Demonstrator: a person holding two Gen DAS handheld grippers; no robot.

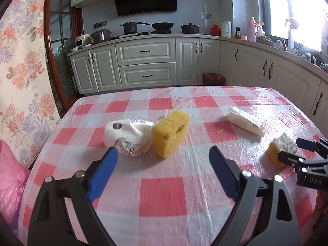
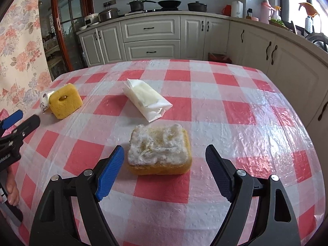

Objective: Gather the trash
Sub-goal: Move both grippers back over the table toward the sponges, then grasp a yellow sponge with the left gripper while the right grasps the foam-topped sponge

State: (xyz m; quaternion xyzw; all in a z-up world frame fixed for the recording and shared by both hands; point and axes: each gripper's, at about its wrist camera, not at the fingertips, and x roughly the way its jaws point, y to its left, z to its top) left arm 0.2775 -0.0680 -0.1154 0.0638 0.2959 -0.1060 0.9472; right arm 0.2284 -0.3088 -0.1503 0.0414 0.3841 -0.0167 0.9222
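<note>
Right gripper (image 2: 165,153): jaws spread wide, holding nothing. Worn sponge (image 2: 160,149) with frayed white scrub face up sits dead ahead, just beyond the tips and inside the span of the jaws — judged lined up so a short push forward lets both pads close on its short sides. Not yet touched.

White packet (image 2: 146,100) lies flat farther out past that sponge, slightly left of the right tool's centreline, apart from it. Probably a later pick.

Left gripper (image 1: 164,153): jaws also wide, empty. Yellow sponge block (image 1: 170,135) stands on edge just ahead, between centreline and left finger, leaning against a crumpled printed wrapper (image 1: 128,136). The wrapper is at the tip of the left finger; contact cannot be told. The two touch each other, so one grab may drag both.

Pink bag (image 1: 10,184) hangs off the table edge, far left of the left tool — judged the drop point, which would explain the left tool working that side.

All four pieces rest on the checked tablecloth (image 2: 246,106); nothing collected as they lie
</note>
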